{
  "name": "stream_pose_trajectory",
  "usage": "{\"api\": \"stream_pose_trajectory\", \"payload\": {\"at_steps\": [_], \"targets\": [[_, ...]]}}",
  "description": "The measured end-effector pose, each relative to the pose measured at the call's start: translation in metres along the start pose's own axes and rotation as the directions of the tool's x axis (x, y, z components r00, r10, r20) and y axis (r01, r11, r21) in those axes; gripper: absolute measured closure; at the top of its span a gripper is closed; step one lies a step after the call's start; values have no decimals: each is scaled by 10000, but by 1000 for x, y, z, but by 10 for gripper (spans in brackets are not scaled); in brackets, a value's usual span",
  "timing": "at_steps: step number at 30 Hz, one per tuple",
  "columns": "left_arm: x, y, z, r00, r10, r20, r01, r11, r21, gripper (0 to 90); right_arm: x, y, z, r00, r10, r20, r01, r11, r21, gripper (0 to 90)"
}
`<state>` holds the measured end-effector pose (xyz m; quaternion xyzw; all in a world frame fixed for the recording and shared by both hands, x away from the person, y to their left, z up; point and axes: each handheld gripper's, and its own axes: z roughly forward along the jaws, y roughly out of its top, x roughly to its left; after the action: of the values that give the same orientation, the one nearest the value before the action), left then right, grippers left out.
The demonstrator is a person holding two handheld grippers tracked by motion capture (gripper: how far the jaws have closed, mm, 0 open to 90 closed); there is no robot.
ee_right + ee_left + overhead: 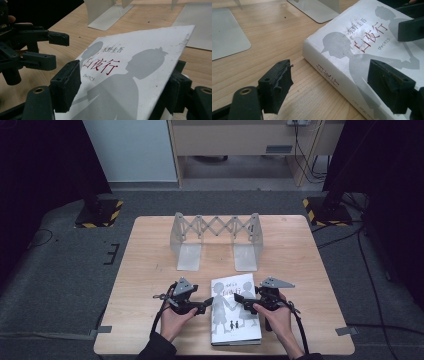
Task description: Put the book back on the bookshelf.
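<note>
Book (235, 310) flat between grippers; left gripper (204, 306) jaws straddle spine, unclamped; right gripper (239, 303) jaws straddle lifted cover.

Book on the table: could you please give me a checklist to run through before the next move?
1. Book lies flat on the table: ok.
2. Left tongs straddle the spine, open, one jaw short of it: ok.
3. Right tongs sit astride the opposite edge; firm hold: cannot tell.
4. Bookend rack stands upright behind, apart from the book: ok.
5. Gap between the rack's end plates fits the book: cannot tell.
</note>
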<state>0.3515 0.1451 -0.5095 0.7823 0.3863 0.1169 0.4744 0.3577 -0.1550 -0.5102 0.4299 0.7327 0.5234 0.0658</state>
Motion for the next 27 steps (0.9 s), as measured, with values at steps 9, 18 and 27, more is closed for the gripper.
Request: {"api": "stream_pose_trajectory", "payload": {"at_steps": [9, 18, 27], "targets": [[1, 1, 0, 10000, -52, 35, 52, 10000, -20, 189, 0, 2, 5, 9997, 56, -233, -52, 9999, 139, 241], [0, 0, -1, 10000, -46, 59, 46, 10000, -9, 190, 6, -3, 11, 9982, 217, -563, -196, 9991, 371, 259], [1, 1, 0, 9998, -147, 92, 148, 9998, -91, 192, 3, -6, 11, 9978, 518, -425, -516, 9986, 68, 334]]}}
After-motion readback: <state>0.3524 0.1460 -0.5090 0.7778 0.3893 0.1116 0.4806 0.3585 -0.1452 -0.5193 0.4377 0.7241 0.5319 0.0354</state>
